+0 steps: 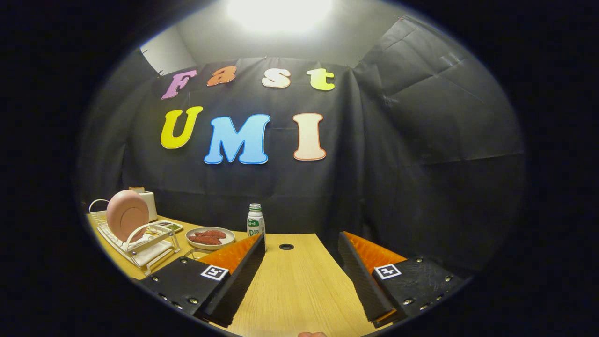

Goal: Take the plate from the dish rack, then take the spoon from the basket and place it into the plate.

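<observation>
My tool (302,267) hangs spread and empty over the pale wooden bench (299,290). First step not begun: the round pink plate (126,214) stands upright in the white wire dish rack (140,243), well off left. I'd swing left next.

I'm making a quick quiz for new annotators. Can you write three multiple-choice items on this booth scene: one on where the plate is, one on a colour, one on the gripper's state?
1. Where is the pink plate?
A. upright in the dish rack
B. flat on the table
C. between the fingers

2. What colour is the bottle cap?
A. red
B. white
C. black

3. What is the hand-held gripper doing?
A. shut on a spoon
B. shut on the plate
C. open, holding nothing

Answers: 1 A, it stands on edge in the rack's wires. 2 B, the cap looks white. 3 C, bare table shows between the spread fingers.
</observation>
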A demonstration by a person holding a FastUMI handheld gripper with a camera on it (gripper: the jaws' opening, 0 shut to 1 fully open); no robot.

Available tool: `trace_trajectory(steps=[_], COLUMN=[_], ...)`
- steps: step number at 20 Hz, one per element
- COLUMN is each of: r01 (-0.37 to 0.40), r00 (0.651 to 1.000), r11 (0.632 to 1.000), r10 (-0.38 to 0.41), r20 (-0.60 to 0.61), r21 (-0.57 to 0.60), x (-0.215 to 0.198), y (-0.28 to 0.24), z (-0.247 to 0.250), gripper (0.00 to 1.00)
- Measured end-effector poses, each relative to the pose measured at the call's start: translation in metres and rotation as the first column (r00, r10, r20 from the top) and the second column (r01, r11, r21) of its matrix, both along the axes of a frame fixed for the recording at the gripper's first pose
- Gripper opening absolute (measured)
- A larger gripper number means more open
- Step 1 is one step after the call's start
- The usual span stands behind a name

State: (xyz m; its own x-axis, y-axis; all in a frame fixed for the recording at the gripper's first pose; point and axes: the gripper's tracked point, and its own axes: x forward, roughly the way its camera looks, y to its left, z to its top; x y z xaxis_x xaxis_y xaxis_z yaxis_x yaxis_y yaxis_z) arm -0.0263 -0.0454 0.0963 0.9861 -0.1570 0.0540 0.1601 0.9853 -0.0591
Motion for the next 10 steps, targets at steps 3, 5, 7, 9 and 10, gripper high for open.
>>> trace_trajectory(steps=[3, 5, 7, 9, 10], r01=[0.016, 0.031, 0.03, 0.017, 0.004], r00=[1.0, 0.999, 0.999, 0.999, 0.998], r11=[1.0, 0.999, 0.999, 0.999, 1.0], r10=[-0.016, -0.031, -0.029, -0.015, -0.002], r20=[-0.014, -0.018, -0.034, -0.051, -0.058], r21=[0.008, 0.016, 0.022, 0.03, 0.03], x=[-0.016, -0.028, -0.038, -0.047, -0.05], y=[0.02, 0.036, 0.058, 0.085, 0.102], z=[0.0, 0.0, -0.004, -0.006, -0.006], gripper=[0.98, 0.98, 0.98, 0.98, 0.98])
